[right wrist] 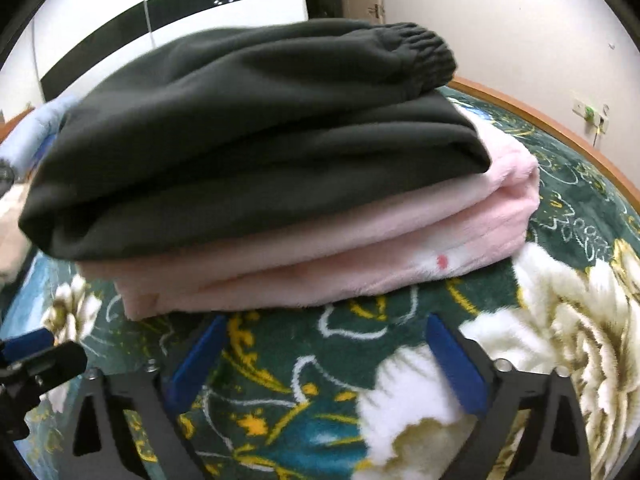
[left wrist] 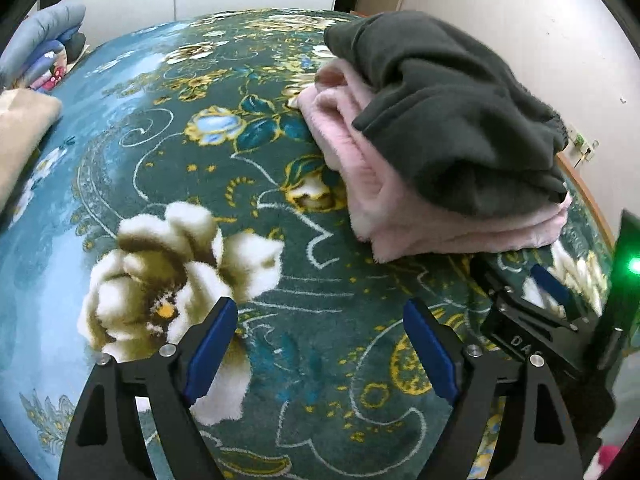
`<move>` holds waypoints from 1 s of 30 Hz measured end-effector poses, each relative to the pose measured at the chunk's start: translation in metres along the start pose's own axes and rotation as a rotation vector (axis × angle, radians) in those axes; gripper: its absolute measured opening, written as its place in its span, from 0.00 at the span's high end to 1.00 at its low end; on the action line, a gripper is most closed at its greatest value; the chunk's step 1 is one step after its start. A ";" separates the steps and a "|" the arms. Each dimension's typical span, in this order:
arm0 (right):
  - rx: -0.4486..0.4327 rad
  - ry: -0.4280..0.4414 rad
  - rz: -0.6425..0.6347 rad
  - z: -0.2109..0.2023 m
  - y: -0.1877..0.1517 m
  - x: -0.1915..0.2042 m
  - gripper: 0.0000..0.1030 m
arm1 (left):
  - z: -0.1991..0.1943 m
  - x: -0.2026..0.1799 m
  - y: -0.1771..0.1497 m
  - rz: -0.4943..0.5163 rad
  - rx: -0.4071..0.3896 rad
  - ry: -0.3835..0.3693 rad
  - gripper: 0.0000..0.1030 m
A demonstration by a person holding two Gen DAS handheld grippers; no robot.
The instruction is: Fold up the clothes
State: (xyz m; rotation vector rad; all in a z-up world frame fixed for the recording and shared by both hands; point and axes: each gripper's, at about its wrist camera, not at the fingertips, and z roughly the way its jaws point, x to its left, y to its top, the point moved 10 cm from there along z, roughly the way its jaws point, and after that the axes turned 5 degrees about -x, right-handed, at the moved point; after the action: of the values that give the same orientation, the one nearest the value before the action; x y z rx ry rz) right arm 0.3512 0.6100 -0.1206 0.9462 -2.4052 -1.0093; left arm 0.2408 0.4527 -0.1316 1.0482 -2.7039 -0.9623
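A folded dark grey garment with an elastic cuff lies on top of a folded pink fleece garment, making a small stack on the green floral blanket. My right gripper stands open just in front of the stack's near edge, with nothing between its blue pads. In the left wrist view the same grey garment and pink garment sit at the upper right. My left gripper is open over bare blanket, left of the stack. The right gripper shows at the right edge.
A beige garment lies at the blanket's left edge, and blue-grey bedding is piled behind it. The wooden bed rim runs along the right, close to a white wall. The left gripper pokes in at the lower left.
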 end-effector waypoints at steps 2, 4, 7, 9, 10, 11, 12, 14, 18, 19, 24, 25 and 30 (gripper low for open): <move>-0.007 -0.008 -0.010 -0.001 -0.002 0.001 0.00 | 0.005 0.001 -0.002 0.025 -0.012 0.028 0.17; -0.013 -0.017 -0.019 -0.001 -0.004 0.003 0.00 | 0.009 0.001 -0.003 0.048 -0.026 0.053 0.17; -0.023 -0.029 -0.034 -0.002 -0.006 0.005 0.00 | 0.020 0.000 -0.005 0.077 -0.028 0.066 0.17; -0.025 -0.036 -0.041 -0.003 -0.007 0.005 0.00 | 0.027 -0.002 -0.007 0.093 -0.025 0.074 0.17; -0.023 -0.039 -0.043 -0.003 -0.007 0.005 0.00 | 0.027 -0.003 -0.006 0.095 -0.037 0.073 0.16; -0.021 -0.043 -0.044 -0.004 -0.008 0.005 0.00 | 0.028 -0.004 -0.005 0.096 -0.047 0.073 0.16; -0.020 -0.046 -0.046 -0.004 -0.008 0.005 0.00 | 0.029 -0.004 -0.005 0.098 -0.052 0.071 0.16; -0.016 -0.052 -0.050 -0.004 -0.008 0.005 0.00 | 0.030 -0.004 -0.004 0.100 -0.056 0.069 0.14; -0.010 -0.060 -0.051 -0.007 -0.008 0.005 0.00 | 0.033 0.000 -0.005 0.080 -0.070 0.060 0.07; -0.010 -0.062 -0.053 -0.008 -0.008 0.006 0.00 | 0.033 0.000 -0.005 0.076 -0.075 0.056 0.07; -0.004 -0.068 -0.055 -0.012 -0.008 0.006 0.00 | 0.033 -0.001 -0.006 0.085 -0.102 0.063 0.06; -0.003 -0.069 -0.056 -0.013 -0.007 0.006 0.00 | 0.033 -0.001 -0.006 0.086 -0.106 0.064 0.06; 0.000 -0.073 -0.059 -0.019 -0.007 0.007 0.00 | 0.032 -0.001 -0.006 0.083 -0.116 0.064 0.05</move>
State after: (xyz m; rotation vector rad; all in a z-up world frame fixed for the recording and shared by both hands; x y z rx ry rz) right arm 0.3592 0.5921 -0.1124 1.0019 -2.4493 -1.0831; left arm 0.2352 0.4667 -0.1609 0.9216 -2.5833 -1.0392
